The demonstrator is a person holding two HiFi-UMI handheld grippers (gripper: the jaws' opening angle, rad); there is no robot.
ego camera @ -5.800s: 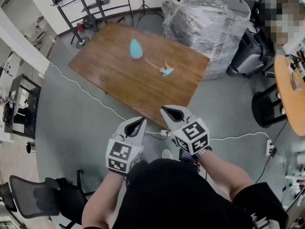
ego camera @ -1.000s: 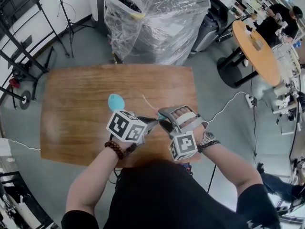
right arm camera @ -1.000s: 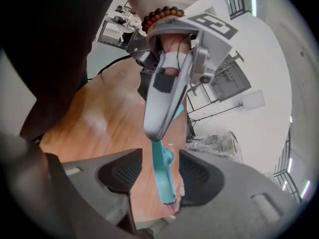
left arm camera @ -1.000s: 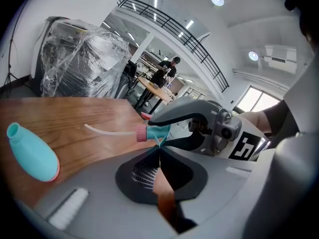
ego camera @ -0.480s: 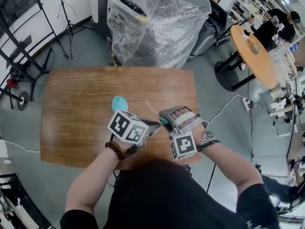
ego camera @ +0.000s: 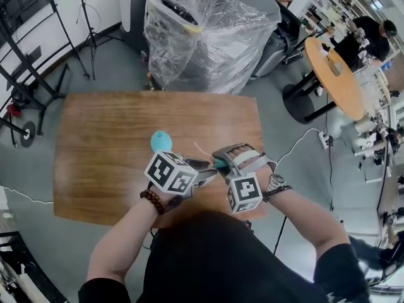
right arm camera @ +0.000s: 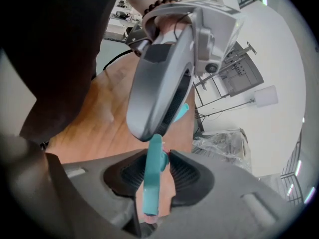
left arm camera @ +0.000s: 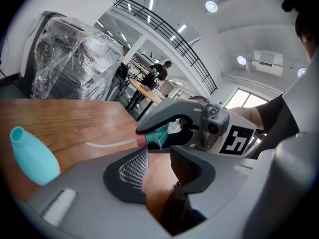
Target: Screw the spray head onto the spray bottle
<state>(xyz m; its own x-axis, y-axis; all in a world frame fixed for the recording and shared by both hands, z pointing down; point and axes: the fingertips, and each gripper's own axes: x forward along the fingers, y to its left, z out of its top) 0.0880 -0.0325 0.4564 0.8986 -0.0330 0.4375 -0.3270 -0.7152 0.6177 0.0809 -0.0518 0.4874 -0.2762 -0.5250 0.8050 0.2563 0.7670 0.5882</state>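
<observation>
Item: wooden table [ego camera: 95, 156], rectangular, bare wood top. On it, one teal spray bottle [ego camera: 161, 141], standing upright with its neck uncapped, near the table's middle and just beyond the two grippers. Item: spray head [right arm camera: 152, 178], teal with a pink collar, held off the bottle and to its right in the head view. A thin white dip tube [left arm camera: 109, 144] runs from the collar toward the bottle side. Right gripper [ego camera: 219, 158]: its jaws have just been closing and now stand partly apart, with the ribbed pads [right arm camera: 187, 176] pressing on the spray head from both sides, so the head is gripped between them. Left gripper [ego camera: 205, 171]: its jaws have just been opening and stand a little apart. Only the table wood shows through the gap and the pads grip nothing. Its tips lie right against the right gripper's tips at the spray head. Whether they touch the head cannot be told, since one grey finger covers that spot in the right gripper view. Accessories: bead bracelet [ego camera: 153, 201] on the left wrist, wristwatch [ego camera: 276, 185] on the right wrist. Surroundings: a large plastic-wrapped bulk [ego camera: 208, 30] on the floor beyond the table, and a round orange table [ego camera: 338, 74] at the upper right.
</observation>
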